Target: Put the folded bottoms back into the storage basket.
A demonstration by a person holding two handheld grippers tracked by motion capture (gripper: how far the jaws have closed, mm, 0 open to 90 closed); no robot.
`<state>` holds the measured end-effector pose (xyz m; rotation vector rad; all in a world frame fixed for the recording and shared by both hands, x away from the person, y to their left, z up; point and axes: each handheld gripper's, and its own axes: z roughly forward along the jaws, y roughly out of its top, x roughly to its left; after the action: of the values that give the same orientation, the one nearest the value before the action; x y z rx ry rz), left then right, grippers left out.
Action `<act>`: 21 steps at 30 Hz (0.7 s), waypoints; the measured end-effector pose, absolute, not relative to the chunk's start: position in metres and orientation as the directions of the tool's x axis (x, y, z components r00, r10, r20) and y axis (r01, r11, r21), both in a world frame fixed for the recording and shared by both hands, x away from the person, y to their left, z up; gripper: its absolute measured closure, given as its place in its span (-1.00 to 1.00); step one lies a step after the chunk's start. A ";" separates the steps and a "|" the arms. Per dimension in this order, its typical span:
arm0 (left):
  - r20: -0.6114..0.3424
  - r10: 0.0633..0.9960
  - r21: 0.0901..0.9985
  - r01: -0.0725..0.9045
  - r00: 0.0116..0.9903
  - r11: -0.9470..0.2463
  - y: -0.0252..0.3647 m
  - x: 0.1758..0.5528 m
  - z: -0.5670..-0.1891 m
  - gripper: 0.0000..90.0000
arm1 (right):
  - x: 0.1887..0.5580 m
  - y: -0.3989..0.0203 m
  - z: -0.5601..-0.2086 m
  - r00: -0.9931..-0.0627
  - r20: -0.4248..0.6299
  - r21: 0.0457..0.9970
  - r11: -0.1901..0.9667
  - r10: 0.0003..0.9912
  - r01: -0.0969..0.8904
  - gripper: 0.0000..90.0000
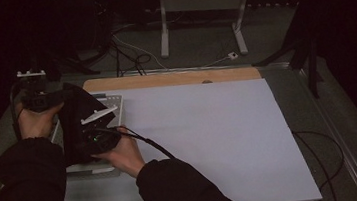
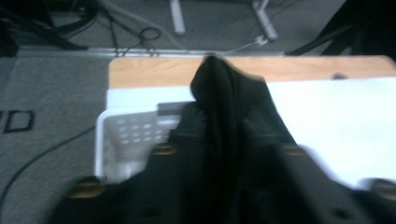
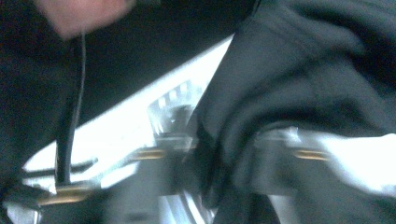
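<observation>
Nearest the camera in the high view, two dark sleeves come in from the bottom edge, each hand carrying a claw at the left end of the worktop (image 1: 209,127). The right claw (image 1: 100,134) sits low over a white perforated basket (image 1: 116,101), its hand wrapped round the body and a black cable trailing back toward the sleeve. The left claw (image 1: 40,95) is just beyond and to the left, held at the worktop's edge.

Between them hangs a black cloth (image 1: 80,116), bunched and draped over the basket, covering most of it. In the left claw's own view the cloth (image 2: 229,121) rises in a folded ridge between the two black jaws, which stand apart on either side of it; the picture is too blurred to tell whether the pads press on the fabric. The basket's (image 2: 126,135) holed white wall shows to the left of the cloth there. In the right claw's own view the cloth (image 3: 299,84) bulges across the upper right and runs down between the jaws, which also stand apart; smear hides whether they pinch it. The basket's (image 3: 173,105) wall shows as a pale slanted band.

Farther on, the pale sheet covering the worktop stretches to the right, with a strip of bare wood (image 1: 174,78) along its far edge. Beyond it, on the floor, stand a white metal frame (image 1: 202,7) and loose cables (image 1: 132,60).
</observation>
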<state>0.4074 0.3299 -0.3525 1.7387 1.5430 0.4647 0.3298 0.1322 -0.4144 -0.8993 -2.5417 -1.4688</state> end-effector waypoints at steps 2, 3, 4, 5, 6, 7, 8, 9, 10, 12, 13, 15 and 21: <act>-0.197 0.961 0.729 0.685 0.195 0.011 0.328 0.409 -0.357 -0.13 | 0.326 0.123 -0.420 -0.829 0.286 0.767 0.403 0.481 0.498 -0.30; -0.198 0.962 0.728 0.686 0.187 0.016 0.327 0.409 -0.360 -0.30 | 0.326 0.115 -0.422 -0.835 0.229 0.772 0.429 0.500 0.469 -0.28; -0.198 0.962 0.730 0.684 0.189 0.016 0.325 0.409 -0.362 -0.38 | 0.326 0.108 -0.424 -0.834 0.213 0.772 0.435 0.509 0.463 -0.35; -0.196 0.961 0.732 0.681 0.193 0.012 0.323 0.409 -0.364 -0.49 | 0.327 0.102 -0.424 -0.827 0.201 0.775 0.432 0.525 0.462 -0.40; -0.188 0.962 0.729 0.685 0.195 0.004 0.321 0.409 -0.365 -0.59 | 0.330 0.094 -0.425 -0.828 0.187 0.779 0.434 0.529 0.453 -0.44; -0.179 0.964 0.727 0.687 0.197 -0.005 0.319 0.409 -0.367 -0.66 | 0.331 0.089 -0.424 -0.820 0.194 0.778 0.425 0.539 0.463 -0.47; -0.179 0.963 0.730 0.684 0.201 -0.008 0.318 0.408 -0.368 -0.68 | 0.333 0.084 -0.424 -0.813 0.202 0.782 0.410 0.546 0.469 -0.49; -0.184 0.961 0.732 0.681 0.206 -0.006 0.317 0.408 -0.368 -0.71 | 0.335 0.079 -0.423 -0.809 0.204 0.784 0.404 0.551 0.472 -0.51; -0.189 0.960 0.737 0.676 0.207 -0.001 0.315 0.408 -0.369 -0.73 | 0.336 0.076 -0.422 -0.807 0.219 0.783 0.395 0.549 0.481 -0.54; -0.192 0.958 0.740 0.673 0.215 -0.003 0.314 0.407 -0.369 -0.80 | 0.338 0.071 -0.421 -0.810 0.209 0.786 0.399 0.548 0.473 -0.56; -0.195 0.955 0.742 0.670 0.224 -0.006 0.312 0.407 -0.370 -0.80 | 0.338 0.068 -0.421 -0.807 0.209 0.787 0.395 0.552 0.473 -0.57; -0.208 0.948 0.749 0.663 0.240 -0.004 0.307 0.404 -0.372 -0.90 | 0.339 0.059 -0.418 -0.816 0.210 0.798 0.387 0.539 0.462 -0.63; -0.218 0.933 0.773 0.635 0.286 -0.014 0.294 0.395 -0.375 -0.99 | 0.340 0.035 -0.414 -0.830 0.174 0.820 0.389 0.530 0.420 -0.67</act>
<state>0.3948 0.2940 -0.3752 1.7328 1.4330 0.4567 0.3397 0.0354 -0.4143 -0.9320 -2.7129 -1.5436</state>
